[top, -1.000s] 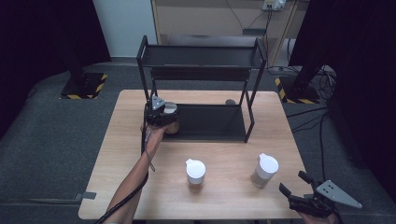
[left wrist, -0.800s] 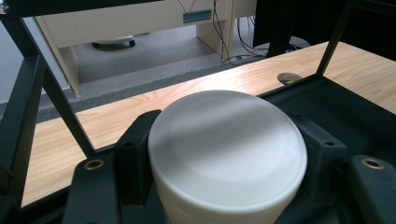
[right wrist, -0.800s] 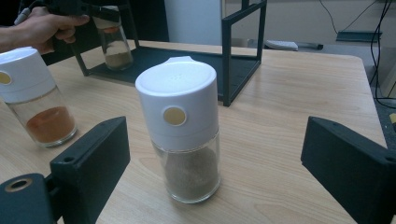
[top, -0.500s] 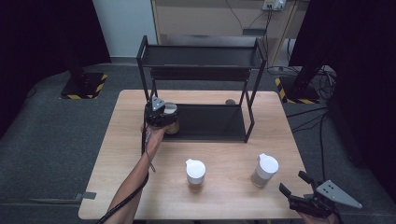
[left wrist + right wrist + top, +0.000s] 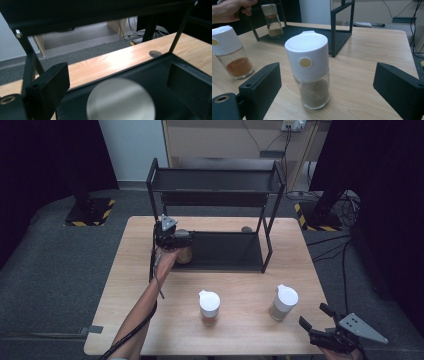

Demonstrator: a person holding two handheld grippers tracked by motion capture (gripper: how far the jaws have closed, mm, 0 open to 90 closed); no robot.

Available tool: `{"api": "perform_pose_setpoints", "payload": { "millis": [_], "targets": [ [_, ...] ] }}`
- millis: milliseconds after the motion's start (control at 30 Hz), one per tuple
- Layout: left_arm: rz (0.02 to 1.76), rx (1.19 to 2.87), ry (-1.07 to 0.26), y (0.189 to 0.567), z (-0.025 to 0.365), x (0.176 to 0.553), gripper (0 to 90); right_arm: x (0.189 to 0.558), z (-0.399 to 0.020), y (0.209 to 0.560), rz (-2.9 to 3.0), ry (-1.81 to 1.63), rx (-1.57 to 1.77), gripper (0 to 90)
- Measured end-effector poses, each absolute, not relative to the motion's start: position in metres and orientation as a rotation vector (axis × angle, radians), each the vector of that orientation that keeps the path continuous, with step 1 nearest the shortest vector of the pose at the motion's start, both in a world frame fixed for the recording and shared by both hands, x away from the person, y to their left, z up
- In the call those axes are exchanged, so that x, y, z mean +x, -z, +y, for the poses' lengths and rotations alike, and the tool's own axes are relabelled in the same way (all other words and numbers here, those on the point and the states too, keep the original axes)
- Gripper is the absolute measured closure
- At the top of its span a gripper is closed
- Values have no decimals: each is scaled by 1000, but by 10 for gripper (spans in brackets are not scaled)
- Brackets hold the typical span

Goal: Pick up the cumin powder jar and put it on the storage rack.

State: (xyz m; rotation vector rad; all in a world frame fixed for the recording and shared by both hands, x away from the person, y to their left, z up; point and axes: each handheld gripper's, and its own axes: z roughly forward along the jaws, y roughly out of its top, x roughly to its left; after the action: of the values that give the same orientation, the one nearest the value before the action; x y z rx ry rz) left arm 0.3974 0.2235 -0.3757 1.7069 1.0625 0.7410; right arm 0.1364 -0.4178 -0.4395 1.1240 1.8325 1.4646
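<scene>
Left gripper (image 5: 181, 240) jaws just opened, wide apart around grey-capped glass spice jar (image 5: 120, 99) on black metal rack's lower shelf (image 5: 225, 251), right gripper (image 5: 325, 86) open, white-capped spice jar (image 5: 310, 67) between its jaws untouched, second white-capped jar (image 5: 231, 51) to its left on wooden surface (image 5: 240, 290).

A pale wooden worktop (image 5: 130, 285) carries a black two-tier shelf rack (image 5: 220, 195) at its far middle, with a spice jar (image 5: 184, 252) on the left end of the rack's bottom shelf, and two white-capped spice jars nearer, one mid-table (image 5: 209, 307), one to the right (image 5: 284, 302).
</scene>
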Motion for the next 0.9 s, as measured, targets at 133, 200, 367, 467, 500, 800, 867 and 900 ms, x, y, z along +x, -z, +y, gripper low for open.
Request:
{"api": "perform_pose_setpoints", "payload": {
  "millis": [133,200,367,467,500,800,867,900],
  "targets": [
    [1059,1710,-726,365,227,397,23,136,-417,439,1834,-1464,1124,80],
    [1050,1708,-719,362,229,396,22,136,-417,439,1835,-1463,1123,80],
    [993,1708,-674,353,234,392,26,136,-417,439,1834,-1464,1124,81],
    [934,1724,-648,345,236,387,27,136,-417,439,1835,-1463,1122,81],
    [913,1726,-634,343,238,385,30,136,-417,439,1835,-1462,1121,81],
    [758,1755,-563,320,248,364,32,136,-416,438,1839,-1458,1119,80],
    [738,1750,-544,319,253,359,33,136,-416,438,1840,-1459,1118,80],
    [731,1746,-530,318,255,357,33,136,-416,438,1840,-1459,1118,80]
  ]
}}
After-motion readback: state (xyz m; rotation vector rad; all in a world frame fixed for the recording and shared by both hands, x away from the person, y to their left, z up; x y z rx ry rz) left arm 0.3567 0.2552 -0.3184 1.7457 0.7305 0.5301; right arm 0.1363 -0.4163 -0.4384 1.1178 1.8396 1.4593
